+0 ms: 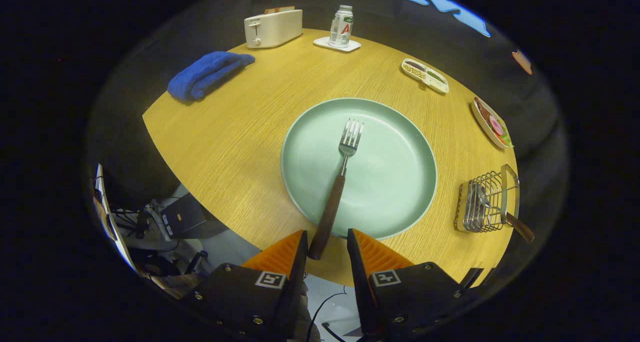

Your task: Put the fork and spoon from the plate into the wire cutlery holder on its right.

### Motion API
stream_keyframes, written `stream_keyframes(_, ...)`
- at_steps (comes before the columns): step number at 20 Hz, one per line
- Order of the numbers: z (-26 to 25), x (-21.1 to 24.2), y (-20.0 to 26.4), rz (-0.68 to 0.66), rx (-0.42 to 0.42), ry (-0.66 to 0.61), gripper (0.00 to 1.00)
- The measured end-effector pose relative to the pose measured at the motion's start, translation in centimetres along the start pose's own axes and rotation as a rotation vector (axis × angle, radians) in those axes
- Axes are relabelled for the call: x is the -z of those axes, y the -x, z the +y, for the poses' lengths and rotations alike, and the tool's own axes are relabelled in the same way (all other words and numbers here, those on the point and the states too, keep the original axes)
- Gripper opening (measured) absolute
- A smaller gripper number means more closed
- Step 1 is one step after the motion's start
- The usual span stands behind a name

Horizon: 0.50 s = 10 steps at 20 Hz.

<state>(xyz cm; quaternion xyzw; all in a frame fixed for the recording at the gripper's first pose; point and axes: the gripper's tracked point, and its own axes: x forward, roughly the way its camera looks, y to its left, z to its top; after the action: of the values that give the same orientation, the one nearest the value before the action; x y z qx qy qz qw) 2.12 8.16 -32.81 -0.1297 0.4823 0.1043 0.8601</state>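
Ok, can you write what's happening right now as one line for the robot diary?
gripper: open, fork handle end between fingers | fork: on plate | spoon: in wire cutlery holder

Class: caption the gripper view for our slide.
Open gripper straddles the fork handle on the plate; spoon in holder.

Gripper [326, 242] at bottom centre, fingers apart, fork [336, 192] handle end between the tips, not clamped. Fork lies on green plate [400, 132] mid-frame, tines pointing away. Wire cutlery holder [482, 202] at right on wooden table [225, 142], spoon [517, 226] handle sticking out of it. Blue towel [207, 74] and toaster [272, 28] upper left.
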Motion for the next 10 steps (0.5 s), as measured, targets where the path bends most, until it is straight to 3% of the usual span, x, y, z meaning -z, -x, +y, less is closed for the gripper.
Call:
stream_keyframes(3, -0.3, -0.6, 0.0, -0.013, -0.002, 0.017, 0.24)
stream_keyframes(4, -1.1, 0.2, -1.0, -0.03, 0.035, 0.006, 0.24)
stream_keyframes(5, -1.1, -1.0, 0.7, -0.027, 0.004, -0.003, 0.13)
stream_keyframes(6, -1.2, -0.5, 0.9, -0.011, -0.009, -0.005, 0.07)
stream_keyframes(10, -1.9, -0.2, 2.1, -0.027, -0.056, -0.008, 0.07)
